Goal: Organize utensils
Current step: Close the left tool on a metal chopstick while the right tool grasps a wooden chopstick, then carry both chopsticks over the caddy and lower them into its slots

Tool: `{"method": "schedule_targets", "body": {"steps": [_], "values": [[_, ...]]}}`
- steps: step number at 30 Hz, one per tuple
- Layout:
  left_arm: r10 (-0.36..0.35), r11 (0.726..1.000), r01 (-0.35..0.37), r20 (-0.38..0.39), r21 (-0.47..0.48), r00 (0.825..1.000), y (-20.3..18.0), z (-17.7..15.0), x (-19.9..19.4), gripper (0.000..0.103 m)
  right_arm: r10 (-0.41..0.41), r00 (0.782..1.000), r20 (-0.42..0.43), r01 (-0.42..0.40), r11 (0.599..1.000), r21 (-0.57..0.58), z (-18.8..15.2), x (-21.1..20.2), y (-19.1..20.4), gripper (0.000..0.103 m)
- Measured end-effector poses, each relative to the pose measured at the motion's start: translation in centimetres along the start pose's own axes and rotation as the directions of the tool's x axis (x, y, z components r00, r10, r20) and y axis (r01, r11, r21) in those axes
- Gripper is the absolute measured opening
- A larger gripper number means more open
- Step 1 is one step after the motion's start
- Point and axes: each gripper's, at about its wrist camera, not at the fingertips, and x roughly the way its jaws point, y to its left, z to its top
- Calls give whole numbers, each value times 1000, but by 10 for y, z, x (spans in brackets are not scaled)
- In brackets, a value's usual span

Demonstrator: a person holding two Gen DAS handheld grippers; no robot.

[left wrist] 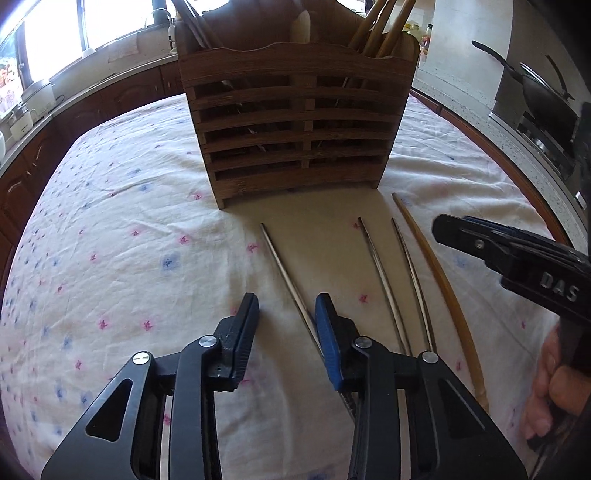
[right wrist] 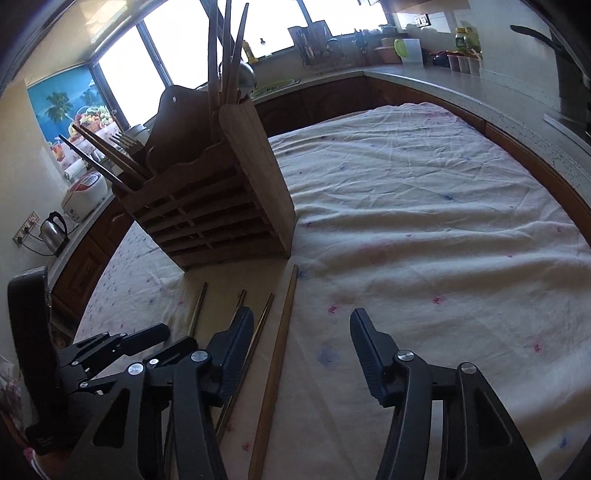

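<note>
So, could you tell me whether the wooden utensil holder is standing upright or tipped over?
Upright: the wooden utensil holder stands flat on the tablecloth, with chopsticks sticking up out of its top.

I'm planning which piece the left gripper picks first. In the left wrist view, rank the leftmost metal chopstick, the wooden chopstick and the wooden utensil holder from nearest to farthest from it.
1. Leftmost metal chopstick, running between the left gripper's fingers.
2. Wooden chopstick, out to the right on the cloth.
3. Wooden utensil holder, standing straight ahead.
</note>
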Motion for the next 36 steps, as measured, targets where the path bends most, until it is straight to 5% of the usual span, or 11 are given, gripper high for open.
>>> {"method": "schedule_targets", "body": {"steps": [7, 14, 17, 20, 27, 36], "values": [[-74, 990, 69, -41, -123, 996, 26, 12, 3, 30, -49, 996, -69, 43, 996, -76, 7, 34, 13, 32], [-8, 997, 6, -34, -74, 999, 10, 29, 19, 29, -132, 989, -67, 117, 974, -192, 14, 50, 30, 28], [42, 999, -42, -15, -22, 999, -1, 31, 23, 16, -165, 984, -64, 144, 957, -252, 12, 52, 40, 20], [26, 999, -26, -21, -21, 999, -4, 32, 23, 7, -158, 985, -68, 134, 954, -267, 11, 52, 42, 9], [-38, 997, 38, 0, -70, 999, 14, 26, 2, 4, -52, 995, -85, 42, 992, -123, 14, 37, 21, 6], [-113, 985, 129, 140, -117, 984, 36, 21, -74, 4, 56, 997, 48, -54, 997, -55, 18, -36, 15, 5]]}}
